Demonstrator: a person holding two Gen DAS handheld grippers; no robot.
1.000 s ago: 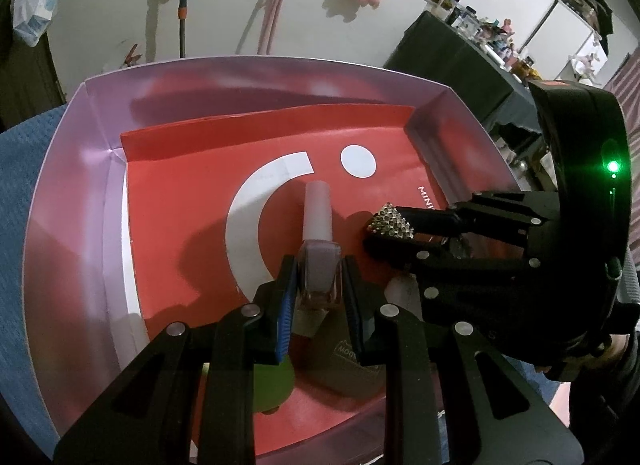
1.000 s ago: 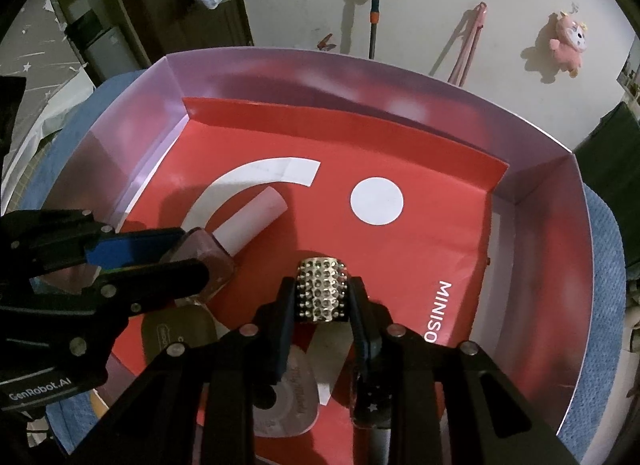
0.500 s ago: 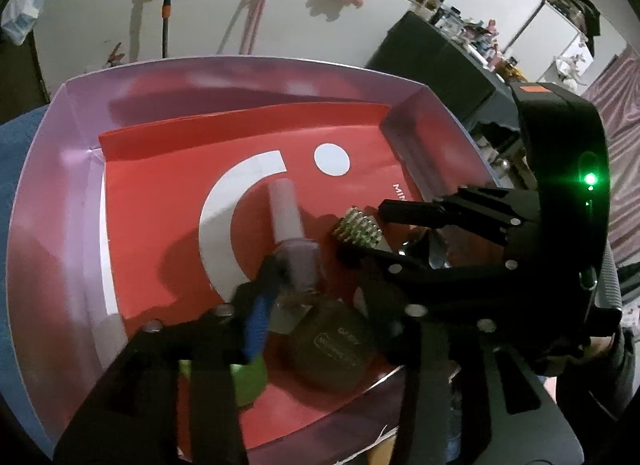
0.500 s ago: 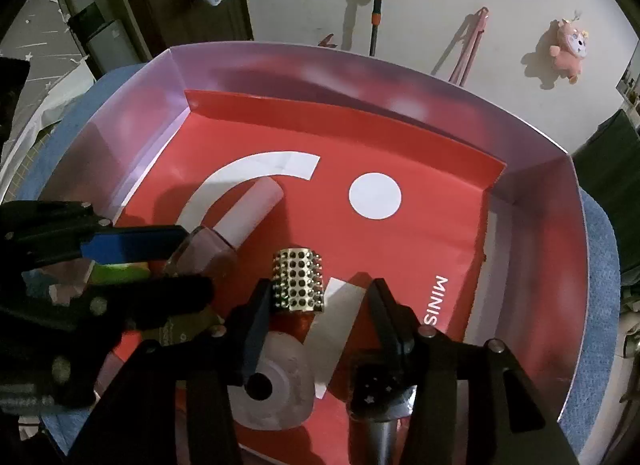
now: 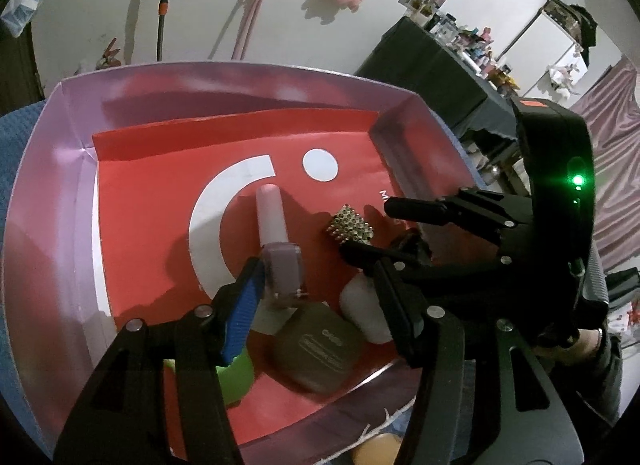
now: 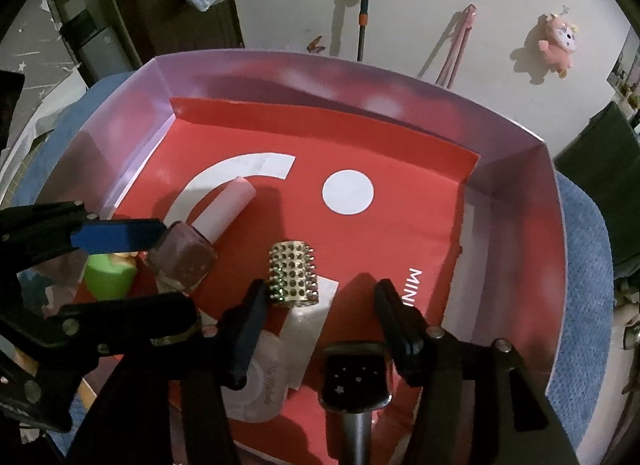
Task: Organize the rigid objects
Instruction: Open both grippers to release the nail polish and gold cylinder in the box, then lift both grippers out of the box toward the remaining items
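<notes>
A nail polish bottle with a pale pink cap lies on the red floor of the box; it also shows in the right wrist view. My left gripper is open around it, its blue pad beside the bottle. A studded gold cylinder stands on the red floor, also seen in the left wrist view. My right gripper is open, its fingers apart on either side, just behind the cylinder.
Inside the box lie an olive compact case, a white oval case, a green cap and a dark square-headed item. The box has pale purple walls and sits on blue cloth.
Both grippers have opened. The left one let go of the nail polish bottle, the right one let go of the studded cylinder, and both pulled back slightly.
</notes>
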